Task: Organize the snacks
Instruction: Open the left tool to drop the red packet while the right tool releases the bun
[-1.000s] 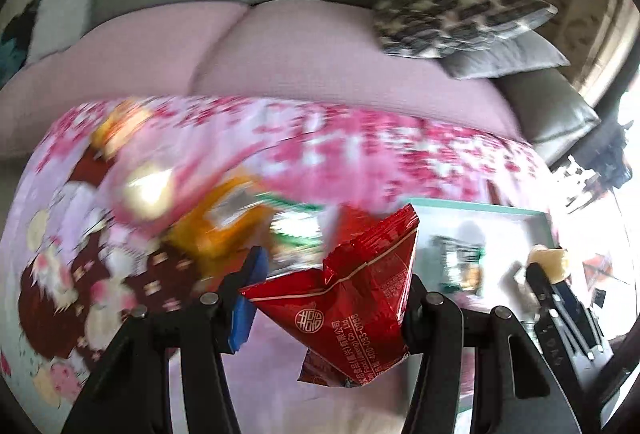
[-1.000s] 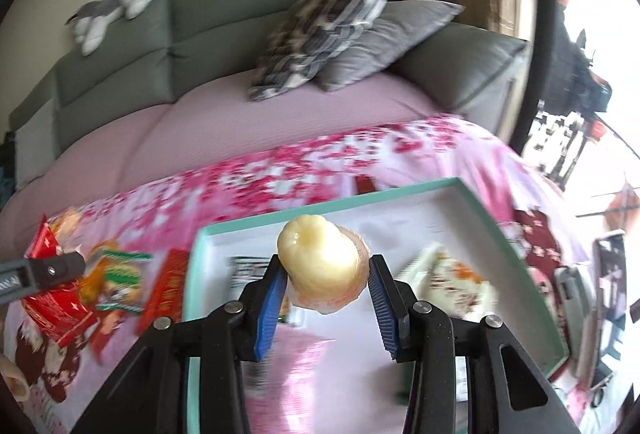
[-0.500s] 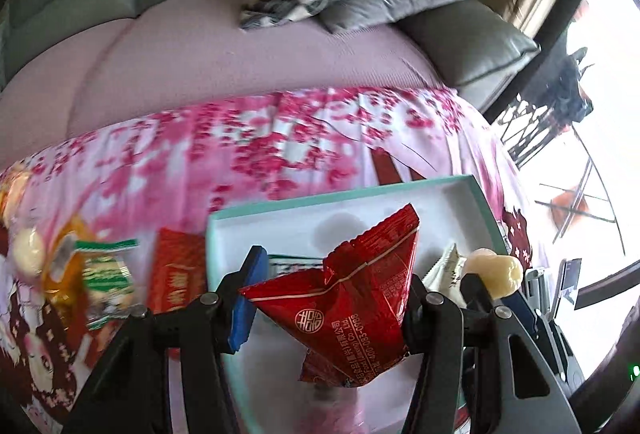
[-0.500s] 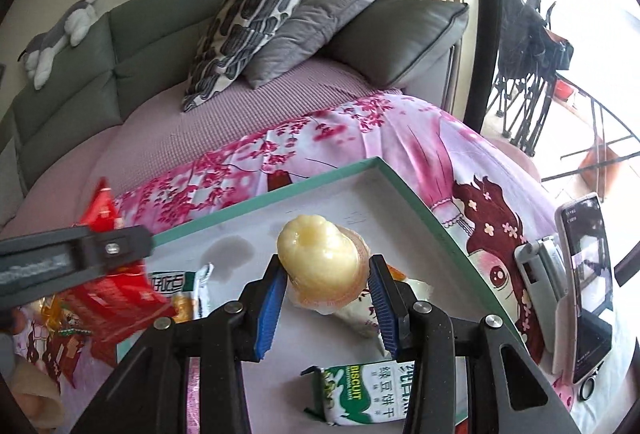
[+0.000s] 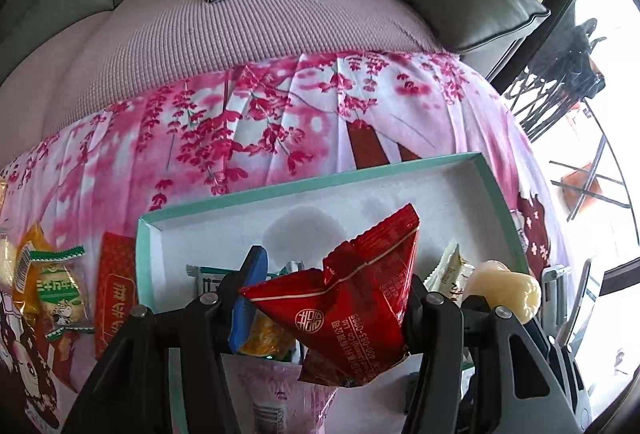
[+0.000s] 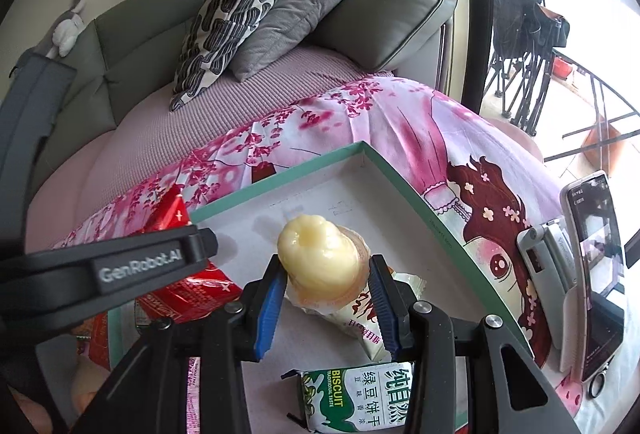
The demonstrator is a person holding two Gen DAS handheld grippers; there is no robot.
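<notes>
My left gripper (image 5: 328, 302) is shut on a red triangular snack packet (image 5: 352, 310) and holds it above the teal-rimmed white box (image 5: 304, 190). My right gripper (image 6: 324, 294) is shut on a pale yellow jelly cup (image 6: 316, 254) and holds it over the same box (image 6: 400, 182). The jelly cup also shows in the left wrist view (image 5: 508, 286), to the right of the red packet. The red packet shows in the right wrist view (image 6: 176, 290), behind the left gripper's arm. Several wrapped snacks lie in the box, among them a green biscuit pack (image 6: 360, 398).
Loose snacks (image 5: 60, 290) and a red packet (image 5: 114, 290) lie on the pink floral cloth (image 5: 240, 130) left of the box. A phone on a stand (image 6: 596, 274) sits right of the box. A sofa with cushions (image 6: 260, 14) is behind.
Both grippers have moved right over the box with their snacks still held. The loose snack pile has slid to the left edge of the left wrist view.
</notes>
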